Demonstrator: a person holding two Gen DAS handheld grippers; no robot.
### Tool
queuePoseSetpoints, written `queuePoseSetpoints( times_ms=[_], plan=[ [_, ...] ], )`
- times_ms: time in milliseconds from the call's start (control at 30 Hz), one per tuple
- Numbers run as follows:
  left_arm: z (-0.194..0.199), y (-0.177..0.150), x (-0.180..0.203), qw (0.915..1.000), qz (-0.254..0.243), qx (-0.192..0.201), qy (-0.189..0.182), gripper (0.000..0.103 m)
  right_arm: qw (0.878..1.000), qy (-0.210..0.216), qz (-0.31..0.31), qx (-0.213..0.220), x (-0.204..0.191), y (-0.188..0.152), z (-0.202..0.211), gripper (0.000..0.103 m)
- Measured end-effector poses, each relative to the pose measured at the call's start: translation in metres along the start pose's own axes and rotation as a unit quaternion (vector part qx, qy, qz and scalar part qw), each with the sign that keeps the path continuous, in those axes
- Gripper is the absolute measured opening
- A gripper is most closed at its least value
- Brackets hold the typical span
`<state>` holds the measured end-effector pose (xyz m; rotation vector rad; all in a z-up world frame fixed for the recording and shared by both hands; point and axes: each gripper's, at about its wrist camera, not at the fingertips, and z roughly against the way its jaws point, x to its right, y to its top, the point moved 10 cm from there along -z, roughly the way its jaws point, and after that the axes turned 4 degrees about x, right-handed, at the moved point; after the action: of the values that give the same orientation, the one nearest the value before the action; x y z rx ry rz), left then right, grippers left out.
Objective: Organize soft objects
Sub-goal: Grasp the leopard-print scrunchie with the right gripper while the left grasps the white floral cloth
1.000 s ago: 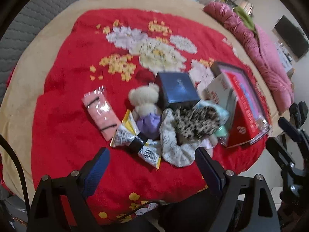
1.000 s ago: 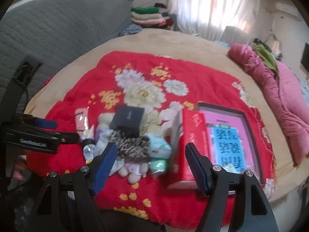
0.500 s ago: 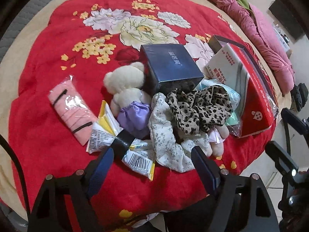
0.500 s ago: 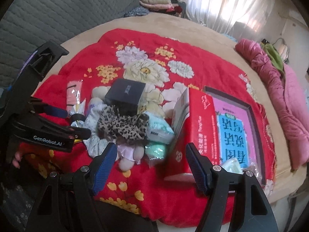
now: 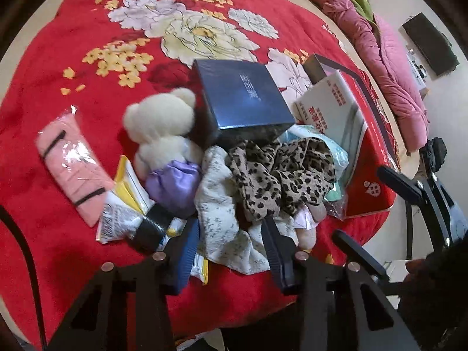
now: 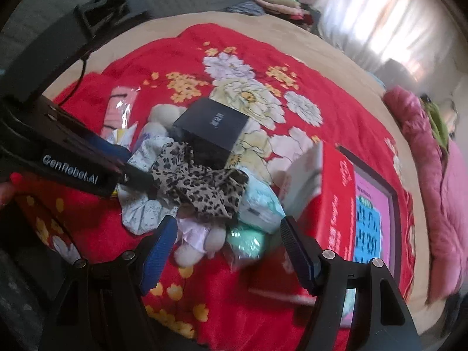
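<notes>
A pile lies on the red flowered blanket (image 5: 87, 29). It holds a cream teddy bear in a purple skirt (image 5: 163, 134), a white floral cloth (image 5: 222, 219), a leopard-print cloth (image 5: 280, 172) and a small plush toy (image 6: 201, 239). My left gripper (image 5: 231, 234) is open, its fingers either side of the white cloth's near edge. My right gripper (image 6: 225, 239) is open, close over the small plush and a mint-green packet (image 6: 248, 239). The left gripper (image 6: 137, 175) shows in the right wrist view, reaching in from the left.
A dark blue box (image 5: 239, 96) sits behind the pile. A red and white carton (image 5: 345, 134) and a pink framed box (image 6: 368, 213) lie to the right. A pink wrapped packet (image 5: 70, 163) and snack packets (image 5: 125, 207) lie left. A pink quilt (image 5: 389, 58) edges the bed.
Both grippers have moved down and forward toward the pile. The left gripper's fingers have narrowed and now straddle the white cloth's edge. The right gripper is much closer to the plush.
</notes>
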<state>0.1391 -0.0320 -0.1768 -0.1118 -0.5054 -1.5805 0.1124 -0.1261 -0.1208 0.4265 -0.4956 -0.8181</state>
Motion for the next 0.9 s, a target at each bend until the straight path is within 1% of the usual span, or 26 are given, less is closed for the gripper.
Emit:
queuePoseSetpoints(
  times_ms=[167,267,333,567,600,633,667,700,733,833,900],
  plan=[
    [-0.006,0.001,-0.002,0.9998,0.015,-0.002,-0.015,0.042,0.998,-0.005,0.063,-0.006,-0.007,0.005,-0.019,0.074],
    [-0.008,0.003,-0.004,0.9995,0.021,-0.005,-0.021,0.038,0.997,-0.005,0.082,-0.005,-0.009,0.009,-0.029,0.074],
    [-0.008,0.003,-0.004,0.9994,0.023,-0.006,-0.025,0.037,0.996,-0.003,0.094,-0.003,-0.012,0.011,-0.033,0.074],
    [-0.008,0.001,-0.004,0.9996,0.01,-0.009,-0.024,0.037,0.989,-0.005,0.147,-0.002,-0.023,0.012,-0.051,0.074],
    [-0.008,0.0,-0.004,0.9996,0.009,-0.011,-0.024,0.037,0.989,-0.001,0.147,0.002,-0.024,0.013,-0.052,0.069],
    [-0.008,-0.001,-0.005,0.9996,0.011,-0.012,-0.025,0.037,0.99,0.004,0.142,0.003,-0.024,0.015,-0.053,0.057],
    [-0.008,-0.002,-0.005,0.9994,0.015,-0.014,-0.028,0.037,0.991,0.003,0.135,0.0,-0.021,0.016,-0.056,0.049],
    [-0.008,-0.002,-0.004,0.9993,0.016,-0.015,-0.032,0.037,0.991,0.001,0.13,-0.003,-0.019,0.016,-0.058,0.034],
    [-0.008,-0.002,-0.004,0.9992,0.018,-0.015,-0.033,0.037,0.993,0.004,0.12,-0.006,-0.017,0.016,-0.059,0.024],
    [-0.011,-0.001,-0.005,0.9991,0.024,-0.014,-0.032,0.037,0.997,0.038,0.071,-0.004,-0.011,0.019,-0.057,0.015],
    [-0.013,-0.001,-0.004,0.9993,0.023,-0.013,-0.025,0.037,0.998,0.06,0.028,0.008,-0.005,0.022,-0.049,0.012]
  ],
)
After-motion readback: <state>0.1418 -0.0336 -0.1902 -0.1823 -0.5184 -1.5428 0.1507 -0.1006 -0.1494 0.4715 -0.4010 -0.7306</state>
